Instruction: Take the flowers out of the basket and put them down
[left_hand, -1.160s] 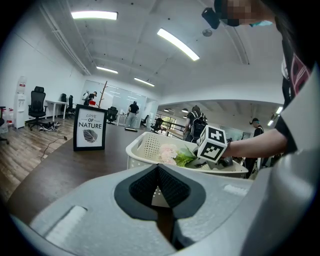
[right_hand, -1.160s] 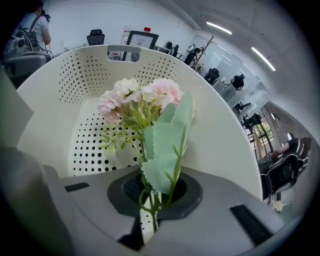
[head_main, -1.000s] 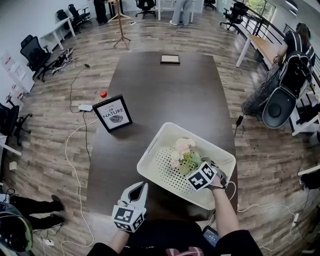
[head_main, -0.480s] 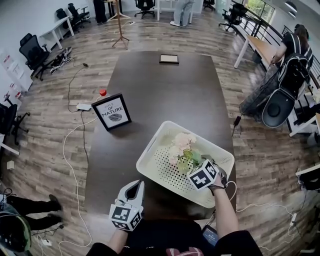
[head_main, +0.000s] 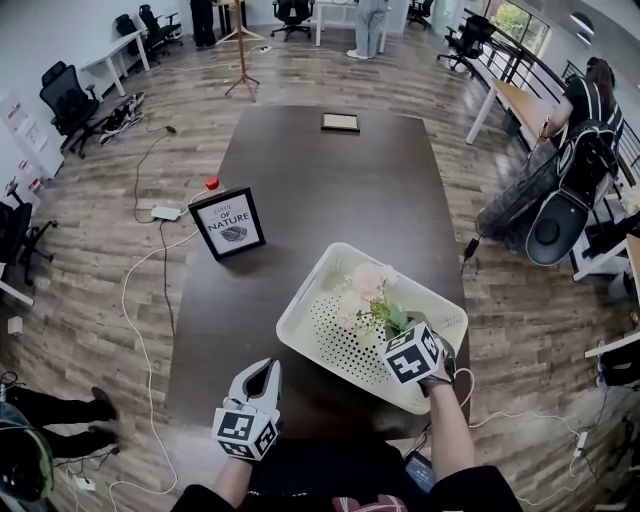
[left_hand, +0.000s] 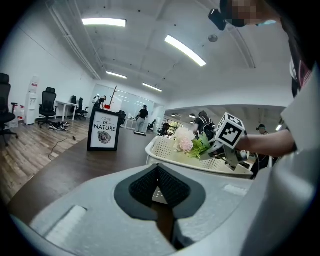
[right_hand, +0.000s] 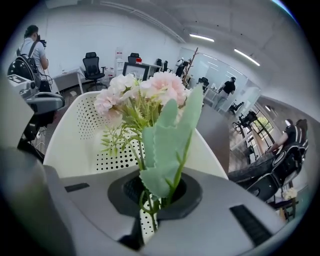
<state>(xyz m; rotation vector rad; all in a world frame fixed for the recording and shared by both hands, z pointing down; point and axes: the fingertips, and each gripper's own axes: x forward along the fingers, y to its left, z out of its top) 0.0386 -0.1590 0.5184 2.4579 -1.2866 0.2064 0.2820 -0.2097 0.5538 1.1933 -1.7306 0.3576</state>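
framed sign (head_main: 228, 222) left of basket (head_main: 308, 292)

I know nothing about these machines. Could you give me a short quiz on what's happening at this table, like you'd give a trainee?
1. True or false: the right gripper is shut on the stems of the flowers.
2. Where is the framed sign?
A. On the table, outside the basket
B. Inside the basket
C. On the floor
3. Fill in the blank: the left gripper holds ____.

Key: 1 true; 2 A; 3 nothing.
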